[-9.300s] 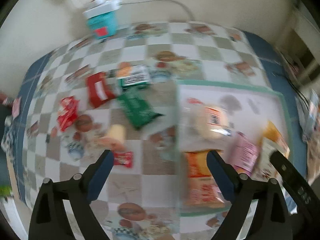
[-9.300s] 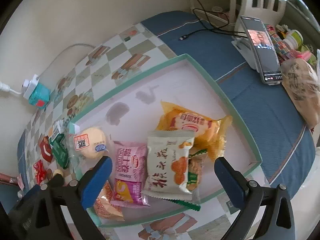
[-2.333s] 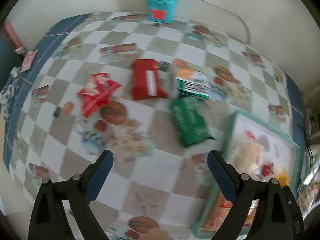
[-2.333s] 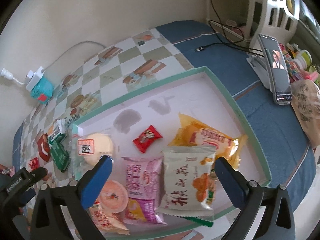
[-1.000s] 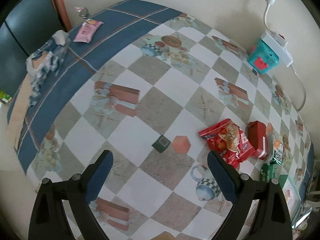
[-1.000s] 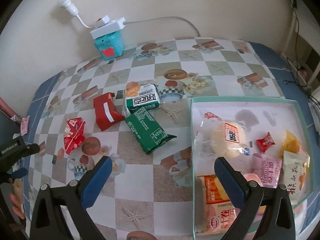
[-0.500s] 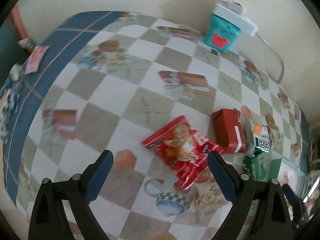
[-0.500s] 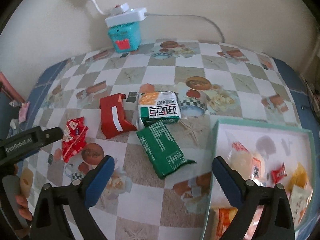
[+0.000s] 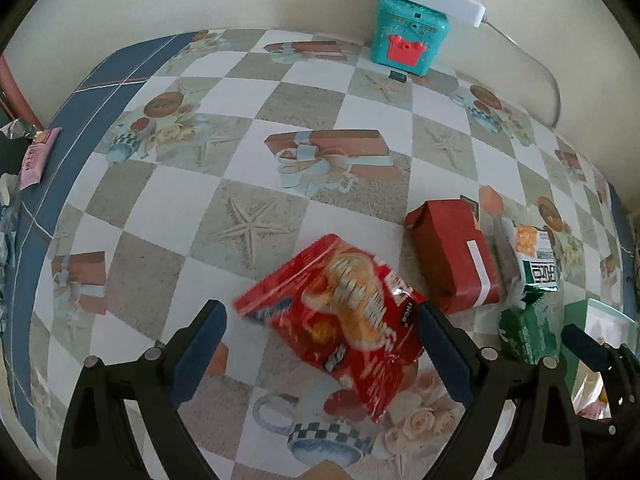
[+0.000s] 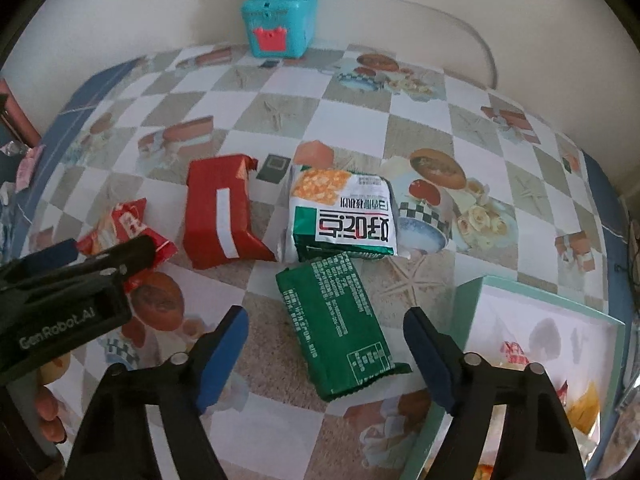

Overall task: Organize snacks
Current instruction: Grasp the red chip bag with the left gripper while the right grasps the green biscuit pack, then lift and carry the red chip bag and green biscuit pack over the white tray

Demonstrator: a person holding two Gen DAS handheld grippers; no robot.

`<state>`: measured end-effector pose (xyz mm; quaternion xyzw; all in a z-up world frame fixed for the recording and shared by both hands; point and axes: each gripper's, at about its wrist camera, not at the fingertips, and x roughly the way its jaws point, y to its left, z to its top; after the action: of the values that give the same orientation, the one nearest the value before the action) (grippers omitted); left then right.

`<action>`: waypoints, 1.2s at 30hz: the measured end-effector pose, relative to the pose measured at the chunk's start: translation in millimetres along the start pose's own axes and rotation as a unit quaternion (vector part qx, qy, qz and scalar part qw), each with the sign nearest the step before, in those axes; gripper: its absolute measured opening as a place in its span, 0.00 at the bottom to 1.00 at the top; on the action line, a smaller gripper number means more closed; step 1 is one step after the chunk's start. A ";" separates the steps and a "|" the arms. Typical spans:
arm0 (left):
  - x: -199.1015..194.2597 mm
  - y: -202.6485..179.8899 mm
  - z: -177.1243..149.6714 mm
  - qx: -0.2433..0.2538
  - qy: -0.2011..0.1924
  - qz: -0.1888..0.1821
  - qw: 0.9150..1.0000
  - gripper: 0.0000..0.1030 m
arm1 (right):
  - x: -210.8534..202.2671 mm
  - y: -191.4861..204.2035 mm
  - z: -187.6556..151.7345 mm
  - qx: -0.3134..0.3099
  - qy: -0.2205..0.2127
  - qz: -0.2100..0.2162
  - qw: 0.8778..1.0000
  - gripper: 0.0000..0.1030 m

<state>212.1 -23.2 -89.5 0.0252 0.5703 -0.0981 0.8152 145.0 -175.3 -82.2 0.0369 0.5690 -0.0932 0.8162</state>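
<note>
My left gripper (image 9: 322,334) is open with its fingers either side of a red snack bag (image 9: 344,324) lying on the checked tablecloth; the same bag (image 10: 124,224) shows partly behind the left gripper in the right wrist view. My right gripper (image 10: 326,340) is open over a green packet (image 10: 338,320). A dark red packet (image 10: 222,216) and a white-and-green packet (image 10: 344,216) lie beyond it. The mint-rimmed tray (image 10: 468,300) with several snacks sits at the right.
A teal box (image 10: 278,26) with a white power strip on top stands against the back wall, its cable running right. A pink wrapper (image 9: 36,158) lies on the blue border at the table's left edge.
My left gripper has closed in on the red snack bag, which now lies between its fingers. My right gripper has moved nearer the green packet; the tray has slid toward the right edge.
</note>
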 end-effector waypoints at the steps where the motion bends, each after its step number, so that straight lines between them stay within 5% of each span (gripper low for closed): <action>1: 1.3 0.0 -0.5 0.001 0.000 -0.001 1.000 0.93 | 2.2 0.0 0.1 -0.001 0.003 -0.001 1.000 0.75; 7: 3.9 1.3 -1.8 -0.001 -0.001 -0.005 1.000 0.91 | 10.5 -0.8 -1.7 0.004 0.009 -0.001 1.000 0.48; 10: 2.6 1.1 -2.1 -0.003 0.000 -0.014 1.000 0.62 | 10.3 -1.5 -4.4 0.010 0.008 0.008 1.000 0.44; 17: -7.5 4.4 -4.0 -0.011 -0.005 -0.021 1.000 0.45 | 4.9 -3.6 -17.2 0.026 0.008 0.019 0.999 0.42; 36: -59.5 -5.2 -42.8 -0.045 0.027 -0.003 0.999 0.44 | -47.3 -10.4 -79.9 0.123 -0.008 0.066 0.990 0.42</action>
<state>151.8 -13.9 -48.4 -0.0111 0.5956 -0.0740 0.7998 53.5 -167.0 -65.4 0.1737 0.5432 -0.1084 0.8142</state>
